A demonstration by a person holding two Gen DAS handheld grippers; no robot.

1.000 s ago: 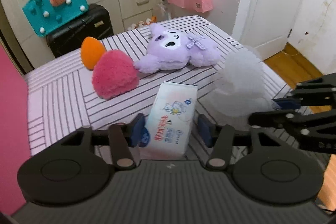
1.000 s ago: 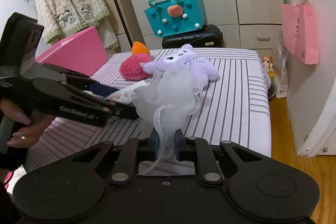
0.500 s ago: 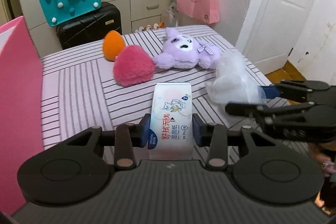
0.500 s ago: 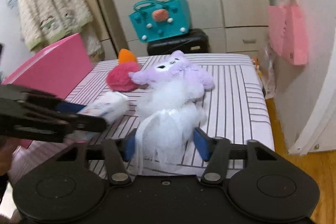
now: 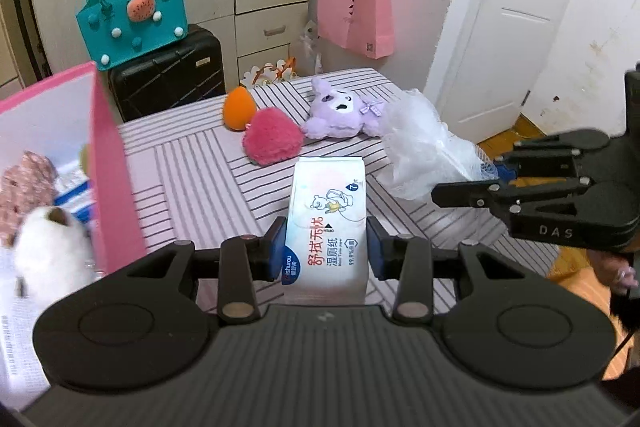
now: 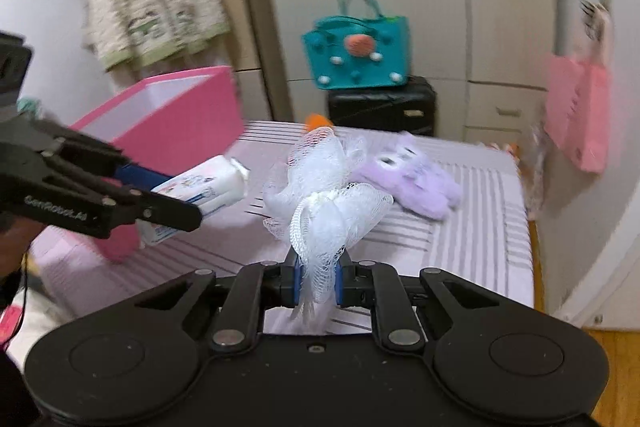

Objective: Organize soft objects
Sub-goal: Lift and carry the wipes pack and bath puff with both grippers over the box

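Left hand-held gripper (image 5: 326,253) clamps a white wet-wipe pack (image 5: 326,227), blue print, bear drawing, above the striped bed's (image 5: 192,163) near edge. Right hand-held gripper (image 6: 317,279) pinches a white mesh bath pouf (image 6: 326,203), bunched, airborne.

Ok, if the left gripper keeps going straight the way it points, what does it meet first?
Probably the pink fluffy ball, dead ahead past the wipes pack that the left gripper holds; depth is unclear, so the striped bed might come first.

Left gripper (image 5: 326,253) clamped, angled downward, right gripper (image 6: 317,281) pinched tight, angled downward
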